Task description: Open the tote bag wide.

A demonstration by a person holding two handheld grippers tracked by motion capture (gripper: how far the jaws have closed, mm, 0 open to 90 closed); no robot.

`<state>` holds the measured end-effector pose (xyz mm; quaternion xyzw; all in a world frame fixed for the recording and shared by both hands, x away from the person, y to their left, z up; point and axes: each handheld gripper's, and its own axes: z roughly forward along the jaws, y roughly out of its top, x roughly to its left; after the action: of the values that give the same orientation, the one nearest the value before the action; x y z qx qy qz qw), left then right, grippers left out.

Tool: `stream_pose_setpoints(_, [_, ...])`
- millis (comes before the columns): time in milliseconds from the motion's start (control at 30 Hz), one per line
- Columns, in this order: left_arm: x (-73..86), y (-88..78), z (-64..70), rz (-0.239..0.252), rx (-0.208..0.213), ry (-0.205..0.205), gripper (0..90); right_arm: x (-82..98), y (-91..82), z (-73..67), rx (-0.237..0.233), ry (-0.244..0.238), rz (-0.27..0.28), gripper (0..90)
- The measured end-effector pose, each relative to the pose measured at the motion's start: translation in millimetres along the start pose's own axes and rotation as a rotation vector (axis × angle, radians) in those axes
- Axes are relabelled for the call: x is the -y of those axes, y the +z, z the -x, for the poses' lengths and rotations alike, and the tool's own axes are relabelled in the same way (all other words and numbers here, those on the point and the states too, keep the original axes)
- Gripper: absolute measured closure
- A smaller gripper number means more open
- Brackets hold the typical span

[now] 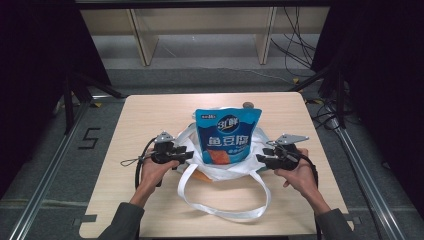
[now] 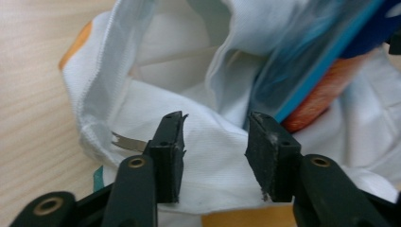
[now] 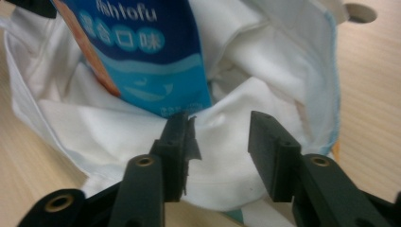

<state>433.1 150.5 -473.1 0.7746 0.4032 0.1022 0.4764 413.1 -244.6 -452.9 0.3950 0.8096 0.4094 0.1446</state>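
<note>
A pale wood table (image 1: pixel 150 115) stands in a dark room. In the middle lies a white bag (image 1: pixel 220 170) with a blue snack pack (image 1: pixel 227 135) poking out of its top. The left gripper (image 1: pixel 187 155) and right gripper (image 1: pixel 260 159) sit at the bag's two sides, jaws apart, gripping nothing. The pack looks mostly in. Next, probably pinch the bag's edges to lift or close it.

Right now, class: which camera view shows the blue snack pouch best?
The high view: the blue snack pouch stands whole in the white bag. The right gripper view shows its lower part; the left gripper view catches a blurred edge.
</note>
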Motion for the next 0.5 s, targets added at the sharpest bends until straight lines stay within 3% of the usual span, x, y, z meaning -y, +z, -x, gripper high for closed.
stream_pose_setpoints(133, [-3.4, -16.0, 7.8, 0.005, -0.024, 0.014, 47.8, -2.1, -11.9, 3.8, 0.01, 0.014, 0.022, 53.6])
stream_pose_setpoints(167, [-3.4, -20.1, 8.0, 0.005, -0.038, 0.008, 46.9, -1.2, -12.9, 4.2, 0.005, 0.036, 0.038, 52.6])
stream_pose_setpoints(200, [-2.9, -24.8, 6.7, 0.009, -0.057, -0.003, 45.1, -1.0, -15.4, 5.9, 0.012, 0.024, 0.031, 51.7])
stream_pose_setpoints(267, [-1.2, -31.0, 3.3, 0.018, -0.064, -0.021, 44.1, 0.7, -17.1, 7.0, 0.015, 0.031, 0.027, 49.7])
stream_pose_setpoints(333, [2.1, -36.9, -0.1, 0.025, -0.066, -0.038, 43.1, 2.4, -17.9, 5.3, 0.011, 0.068, 0.018, 48.4])
stream_pose_setpoints(367, [3.6, -40.0, -0.6, 0.024, -0.07, -0.047, 42.3, 3.2, -17.6, 7.8, 0.019, 0.032, 0.039, 48.1])
stream_pose_setpoints(433, [7.3, -45.0, -0.4, 0.025, -0.064, -0.051, 41.9, 4.2, -20.3, 6.8, 0.019, 0.054, 0.028, 47.1])
stream_pose_setpoints(500, [10.1, -48.0, 1.7, 0.031, -0.057, -0.053, 41.3, 5.0, -22.6, 7.6, 0.006, 0.044, 0.033, 46.2])
